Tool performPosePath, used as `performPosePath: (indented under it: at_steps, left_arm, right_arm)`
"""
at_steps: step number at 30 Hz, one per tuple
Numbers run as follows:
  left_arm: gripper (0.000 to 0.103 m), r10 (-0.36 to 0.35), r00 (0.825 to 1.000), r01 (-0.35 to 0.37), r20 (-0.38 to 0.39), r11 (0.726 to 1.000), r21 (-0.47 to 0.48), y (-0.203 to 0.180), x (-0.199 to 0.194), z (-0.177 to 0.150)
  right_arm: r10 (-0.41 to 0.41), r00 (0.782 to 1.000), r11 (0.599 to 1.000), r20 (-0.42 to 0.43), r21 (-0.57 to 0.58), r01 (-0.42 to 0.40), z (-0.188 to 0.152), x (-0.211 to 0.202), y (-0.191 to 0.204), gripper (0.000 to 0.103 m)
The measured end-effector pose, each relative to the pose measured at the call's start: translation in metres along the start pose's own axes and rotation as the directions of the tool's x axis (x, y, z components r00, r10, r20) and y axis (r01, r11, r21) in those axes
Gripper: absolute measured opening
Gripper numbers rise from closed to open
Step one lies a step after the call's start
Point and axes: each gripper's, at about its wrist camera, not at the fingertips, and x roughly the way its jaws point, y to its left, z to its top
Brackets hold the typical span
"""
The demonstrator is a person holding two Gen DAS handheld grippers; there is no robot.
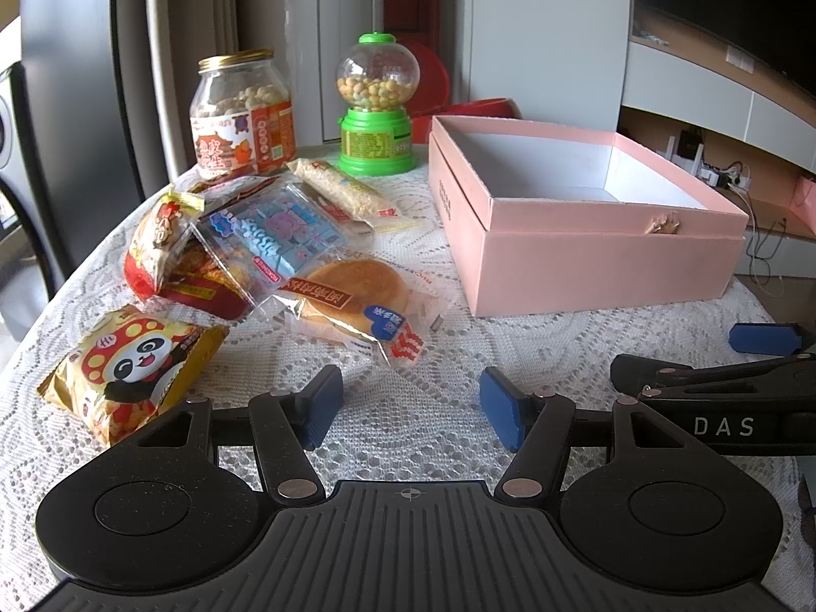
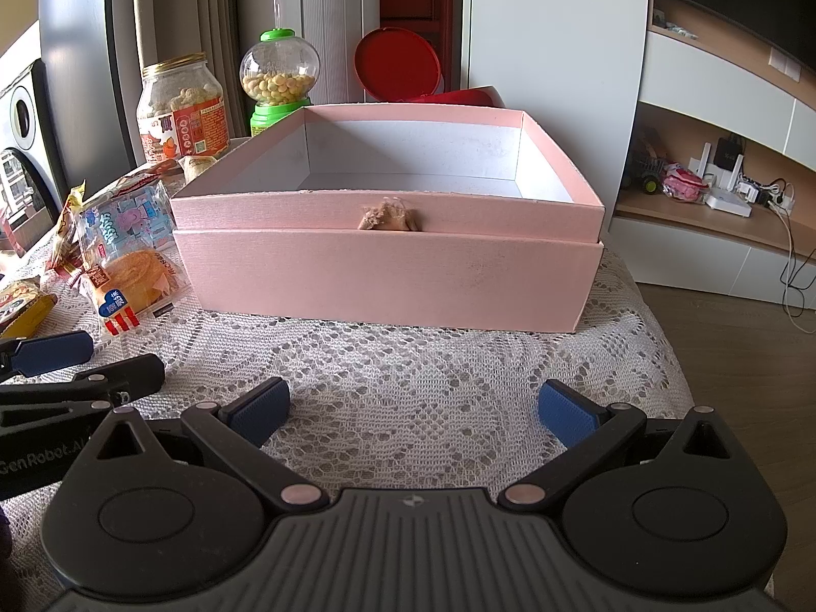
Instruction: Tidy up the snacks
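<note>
Left gripper (image 1: 410, 403): jaws wide apart, nothing between them, over bare lace tablecloth (image 1: 433, 357).
Right gripper (image 2: 413, 408): jaws wide apart, nothing held, facing the pink box (image 2: 387, 275).
Snacks: bun packet (image 1: 357, 296), panda packet (image 1: 132, 367) and blue packet (image 1: 275, 239) lie left of the box.
Open room: clear cloth between grippers and box.
Edges: table's right edge just beside the box.
Left view only: rice-bar packet (image 1: 352, 194).
Right view only: wooden floor (image 2: 739, 357).

My left gripper (image 1: 410, 405) has its jaws wide apart over the lacy tabletop (image 1: 433, 347), holding nothing. I see a bun packet (image 1: 357, 301) just ahead, a panda snack bag (image 1: 132, 367) at the left, and an open pink box (image 1: 586, 234) at the right.
</note>
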Motion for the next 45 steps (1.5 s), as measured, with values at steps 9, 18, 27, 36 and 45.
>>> performPosePath:
  at_steps: [9, 18, 27, 36, 45]
  left_arm:
    - [0.067, 0.000, 1.000, 0.000, 0.000, 1.000, 0.000, 0.000, 0.000, 0.000]
    - [0.067, 0.000, 1.000, 0.000, 0.000, 1.000, 0.000, 0.000, 0.000, 0.000]
    - [0.067, 0.001, 1.000, -0.001, 0.001, 1.000, 0.002, -0.001, 0.000, 0.000]
    - [0.064, -0.129, 0.992, 0.128, -0.008, 0.992, -0.018, 0.020, -0.006, 0.005]
    - [0.063, -0.090, 0.995, 0.095, 0.038, 0.977, -0.189, 0.113, -0.049, 0.028]
  right_arm:
    - [0.000, 1.000, 1.000, 0.000, 0.000, 0.000, 0.000, 0.000, 0.000, 0.103]
    - [0.000, 1.000, 1.000, 0.000, 0.001, 0.000, 0.000, 0.000, 0.000, 0.103]
    - [0.000, 1.000, 1.000, 0.000, 0.001, 0.000, -0.001, 0.000, -0.001, 0.103]
    - [0.043, 0.990, 0.998, -0.135, -0.034, -0.048, 0.019, 0.009, -0.006, 0.103]
    - [0.188, 0.965, 0.972, -0.183, -0.105, -0.209, 0.050, 0.020, 0.011, 0.102]
